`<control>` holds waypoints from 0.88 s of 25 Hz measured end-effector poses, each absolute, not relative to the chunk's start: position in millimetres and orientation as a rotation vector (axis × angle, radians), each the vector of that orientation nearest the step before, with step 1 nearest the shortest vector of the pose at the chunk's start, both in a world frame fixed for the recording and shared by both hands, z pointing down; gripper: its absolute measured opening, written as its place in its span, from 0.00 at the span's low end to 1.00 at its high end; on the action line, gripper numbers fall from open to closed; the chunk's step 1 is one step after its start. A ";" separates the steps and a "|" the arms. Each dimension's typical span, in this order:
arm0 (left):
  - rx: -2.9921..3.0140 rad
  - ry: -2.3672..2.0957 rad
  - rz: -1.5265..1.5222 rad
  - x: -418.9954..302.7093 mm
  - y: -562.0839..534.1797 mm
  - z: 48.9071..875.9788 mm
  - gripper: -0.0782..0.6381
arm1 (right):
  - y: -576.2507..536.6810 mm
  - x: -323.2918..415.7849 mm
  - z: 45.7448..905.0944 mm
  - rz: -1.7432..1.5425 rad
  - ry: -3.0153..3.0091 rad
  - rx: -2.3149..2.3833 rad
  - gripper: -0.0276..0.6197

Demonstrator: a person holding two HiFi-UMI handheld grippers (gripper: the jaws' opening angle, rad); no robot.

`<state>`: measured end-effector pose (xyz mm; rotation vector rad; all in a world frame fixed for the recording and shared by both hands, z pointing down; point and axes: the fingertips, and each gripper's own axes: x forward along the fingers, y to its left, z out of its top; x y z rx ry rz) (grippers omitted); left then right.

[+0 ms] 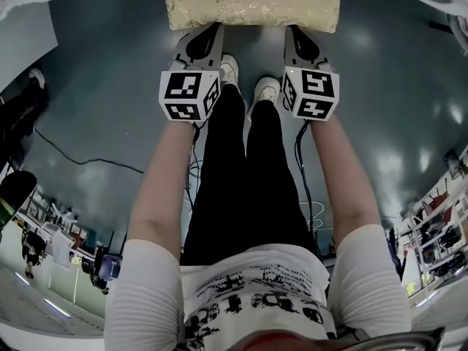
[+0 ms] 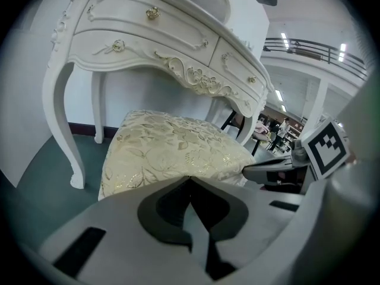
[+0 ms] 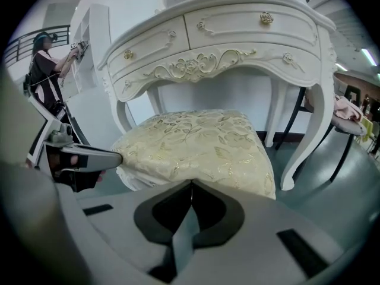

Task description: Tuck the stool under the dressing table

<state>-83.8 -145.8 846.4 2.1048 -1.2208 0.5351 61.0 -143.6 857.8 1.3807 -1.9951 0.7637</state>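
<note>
The stool (image 1: pixel 252 2), with its cream and gold floral cushion, stands at the top of the head view. Its far part sits under the white carved dressing table (image 2: pixel 148 40), between the table's curved legs. My left gripper (image 1: pixel 208 31) is shut, with its tips against the cushion's near edge on the left. My right gripper (image 1: pixel 296 35) is shut too and meets the same edge on the right. In the left gripper view the cushion (image 2: pixel 172 150) lies just past the closed jaws (image 2: pixel 189 178). The right gripper view shows the cushion (image 3: pixel 196 141) beyond its closed jaws (image 3: pixel 191 183), under the table (image 3: pixel 225 40).
Curved table legs (image 2: pixel 62 129) (image 3: pixel 309 135) flank the stool. A black cable (image 1: pixel 80 159) lies on the dark green floor to the left. A person (image 3: pixel 44 70) stands far off to the left. A chair with pink cloth (image 3: pixel 347 108) is to the table's right.
</note>
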 end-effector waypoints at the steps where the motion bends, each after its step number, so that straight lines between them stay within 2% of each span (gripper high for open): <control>1: 2.108 -1.222 0.531 -82.9 -153.3 846.7 0.14 | -151.5 61.9 858.2 0.763 -1.995 1.384 0.07; 22: 2.234 -1.254 0.568 -79.0 -272.3 853.5 0.14 | -270.9 63.8 865.1 0.641 -2.048 1.422 0.07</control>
